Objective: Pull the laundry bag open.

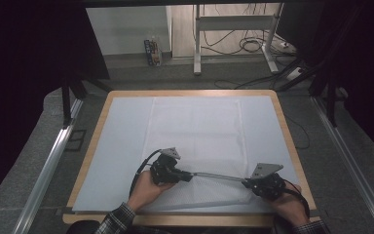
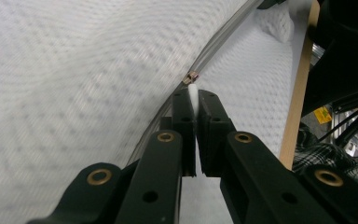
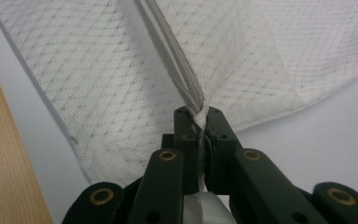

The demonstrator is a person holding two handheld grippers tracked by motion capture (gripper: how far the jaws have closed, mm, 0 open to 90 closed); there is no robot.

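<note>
A white mesh cloth (image 1: 195, 131) lies flat on the table, with a grey zipper (image 1: 219, 176) running along its near part. My left gripper (image 1: 191, 176) is shut on a white pull tab (image 2: 193, 93) just behind the small metal slider (image 2: 192, 76); the zipper (image 2: 219, 42) stretches away from it. My right gripper (image 1: 246, 183) is shut on the zipper's end (image 3: 198, 116) at the cloth's near right corner, and the zipper (image 3: 177, 60) runs off from its jaws. The zipper is pulled straight between the two grippers. The mesh (image 2: 74, 93) (image 3: 98, 79) lies on both sides of it.
A pale mat (image 1: 121, 146) covers the wooden table, whose edge (image 1: 292, 146) shows at the right. Metal rails (image 1: 48, 165) flank the table. Beyond it are a desk frame (image 1: 197, 44), floor cables (image 1: 248, 46) and a small box (image 1: 152, 51).
</note>
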